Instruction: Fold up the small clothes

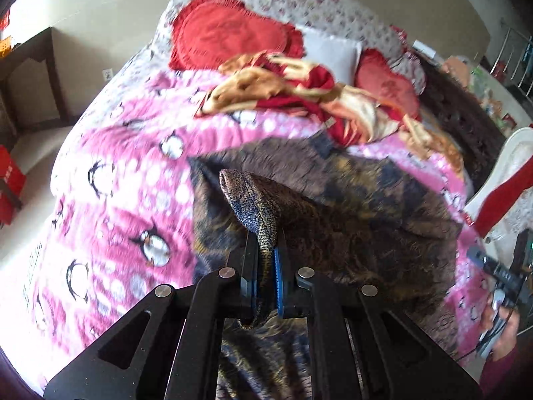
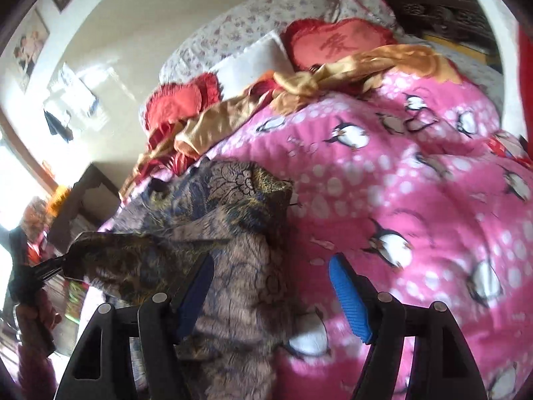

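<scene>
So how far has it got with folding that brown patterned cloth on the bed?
Barely started, it seems. Done: the left claw is shut on a pinched edge of the brown patterned garment and holds it off the pink penguin quilt. In hand: the right claw hangs open above the garment, gripping nothing. Left: the cloth lies rumpled, with no neat fold visible.

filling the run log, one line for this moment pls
left gripper: shut on brown patterned garment | right gripper: open, empty | garment on pink penguin quilt
</scene>
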A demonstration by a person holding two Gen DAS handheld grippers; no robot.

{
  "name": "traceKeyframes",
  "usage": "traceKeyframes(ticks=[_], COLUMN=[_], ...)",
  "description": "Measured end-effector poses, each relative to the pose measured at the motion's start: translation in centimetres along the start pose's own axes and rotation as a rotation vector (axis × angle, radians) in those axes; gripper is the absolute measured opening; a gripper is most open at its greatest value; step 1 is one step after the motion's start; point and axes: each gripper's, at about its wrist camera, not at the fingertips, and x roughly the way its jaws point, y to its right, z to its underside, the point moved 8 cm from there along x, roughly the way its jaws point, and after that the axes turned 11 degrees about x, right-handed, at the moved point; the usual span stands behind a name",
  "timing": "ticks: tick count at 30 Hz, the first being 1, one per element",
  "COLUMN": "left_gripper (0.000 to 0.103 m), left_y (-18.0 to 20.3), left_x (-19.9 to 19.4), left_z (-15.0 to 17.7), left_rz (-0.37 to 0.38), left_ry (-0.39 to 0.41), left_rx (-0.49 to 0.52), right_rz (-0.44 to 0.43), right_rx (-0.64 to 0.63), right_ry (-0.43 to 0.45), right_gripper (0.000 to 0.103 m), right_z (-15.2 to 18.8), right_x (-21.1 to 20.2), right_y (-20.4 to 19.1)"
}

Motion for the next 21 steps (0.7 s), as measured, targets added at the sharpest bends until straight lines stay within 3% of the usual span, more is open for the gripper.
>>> traceKeyframes(ticks=[3,8,10,12,14,15,17,18,21], left_gripper=[0.006,0.006,0.006,0.006,0.006,0.006,0.006,0.006,0.006], left_y=[0.3,0.1,-0.3,-0.9,-1.4,-1.6,-1.7,-1.6,-1.1], left_x=[0.5,0.9,1.3,1.8,2.2,2.2,2.1,2.1,2.2], left_z=[0.8,1.3,1.5,1.6,1.6,1.5,1.5,1.4,1.3], left_rz=[0.010,-0.005,-0.023,-0.021,-0.002,0.004,0.016,0.018,0.013], left_ry=[-0.017,-0.031,-0.041,-0.049,-0.048,-0.046,-0.046,-0.044,-0.047], left_rx=[-0.006,0.016,0.009,-0.025,-0.061,-0.075,-0.081,-0.072,-0.048], right_rz=[0.032,0.239,0.312,0.270,0.188,0.111,-0.010,-0.018,0.095], right_rx=[-0.074,-0.280,-0.294,-0.211,-0.049,0.056,0.148,0.150,0.069], right_ry=[-0.016,0.012,0.056,0.065,0.032,0.016,0.008,0.012,0.032], right_gripper=[0.069,0.069,0.069,0.069,0.069,0.069,0.069,0.069,0.069], right_z=[-0.3,-0.6,-2.2,-4.1,-6.2,-7.0,-7.5,-7.4,-6.4], right_x=[2.2,3.8,4.4,5.0,5.3,5.0,4.1,3.7,3.1], right_y=[-0.8,-1.2,-0.6,0.1,1.4,1.8,1.8,1.9,2.3])
